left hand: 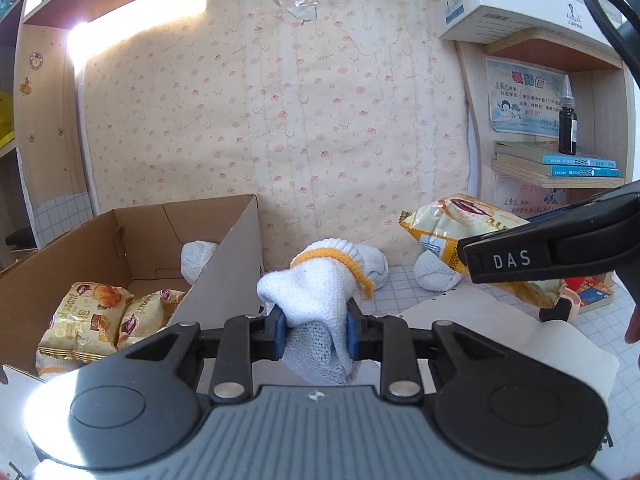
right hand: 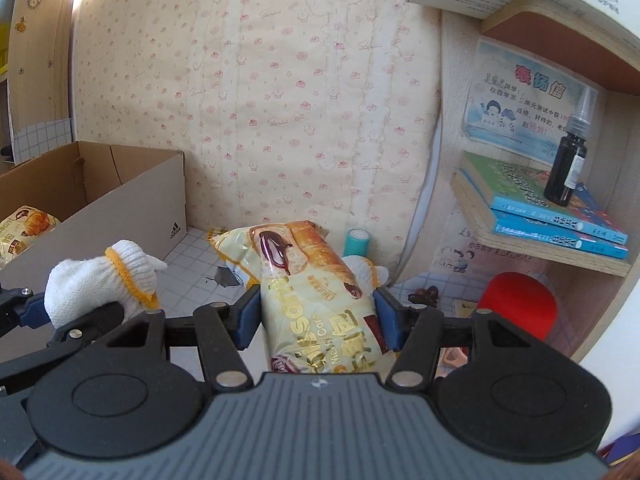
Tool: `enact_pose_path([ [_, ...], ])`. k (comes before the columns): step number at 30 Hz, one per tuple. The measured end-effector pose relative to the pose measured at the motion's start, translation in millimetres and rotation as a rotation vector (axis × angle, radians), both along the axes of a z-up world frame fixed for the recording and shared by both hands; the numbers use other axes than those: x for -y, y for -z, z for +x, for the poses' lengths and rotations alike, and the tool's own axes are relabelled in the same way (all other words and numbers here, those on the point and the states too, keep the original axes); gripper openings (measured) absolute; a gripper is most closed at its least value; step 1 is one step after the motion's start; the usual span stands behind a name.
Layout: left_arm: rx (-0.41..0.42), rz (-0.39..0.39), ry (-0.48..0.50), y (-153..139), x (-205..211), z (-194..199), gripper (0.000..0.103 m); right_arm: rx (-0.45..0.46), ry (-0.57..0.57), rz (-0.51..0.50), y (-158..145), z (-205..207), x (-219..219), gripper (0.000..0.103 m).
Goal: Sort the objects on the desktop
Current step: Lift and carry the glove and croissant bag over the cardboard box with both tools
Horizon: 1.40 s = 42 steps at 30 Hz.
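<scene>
While the left gripper (left hand: 316, 330) pinches a white knit glove (left hand: 316, 292) at six o'clock, the right gripper (right hand: 316, 318) clamps a croissant packet (right hand: 308, 292); the limp glove (held by loose fabric) could slip before reaching the cardboard box (left hand: 120, 248) at nine o'clock.

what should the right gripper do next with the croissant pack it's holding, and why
Probably carry it left and over the cardboard box wall. The right gripper is shut on the croissant pack, and two matching packs already lie in that box. The left gripper, shut on a white glove, sits between, so pass above it.
</scene>
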<state>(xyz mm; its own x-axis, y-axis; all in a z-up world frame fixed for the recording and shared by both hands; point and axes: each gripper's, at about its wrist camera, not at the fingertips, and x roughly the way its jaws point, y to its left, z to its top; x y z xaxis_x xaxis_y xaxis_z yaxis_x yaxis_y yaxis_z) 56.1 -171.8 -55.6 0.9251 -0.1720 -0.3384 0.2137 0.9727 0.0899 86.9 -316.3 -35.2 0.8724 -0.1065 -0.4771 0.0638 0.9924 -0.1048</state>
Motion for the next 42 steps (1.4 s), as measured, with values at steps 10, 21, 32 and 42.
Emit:
enact_pose_path([
  [10,0.073,-0.034,-0.016,-29.2,-19.8,-32.1,0.028,0.053,0.013,-0.020,-26.0,-37.1,-10.9,0.058],
  [21,0.125,-0.066,-0.062,-51.1,-46.3,-50.5,0.028,0.117,-0.028,-0.033,-50.0,-57.7,-40.8,0.058],
  [32,0.135,-0.085,-0.130,-60.1,-83.7,-48.7,0.028,0.142,-0.109,-0.048,-65.0,-53.7,-81.1,0.058],
  [42,0.098,-0.100,-0.173,-63.9,-136.5,-26.8,0.028,0.135,-0.223,-0.065,-67.5,-33.4,-138.4,0.058],
])
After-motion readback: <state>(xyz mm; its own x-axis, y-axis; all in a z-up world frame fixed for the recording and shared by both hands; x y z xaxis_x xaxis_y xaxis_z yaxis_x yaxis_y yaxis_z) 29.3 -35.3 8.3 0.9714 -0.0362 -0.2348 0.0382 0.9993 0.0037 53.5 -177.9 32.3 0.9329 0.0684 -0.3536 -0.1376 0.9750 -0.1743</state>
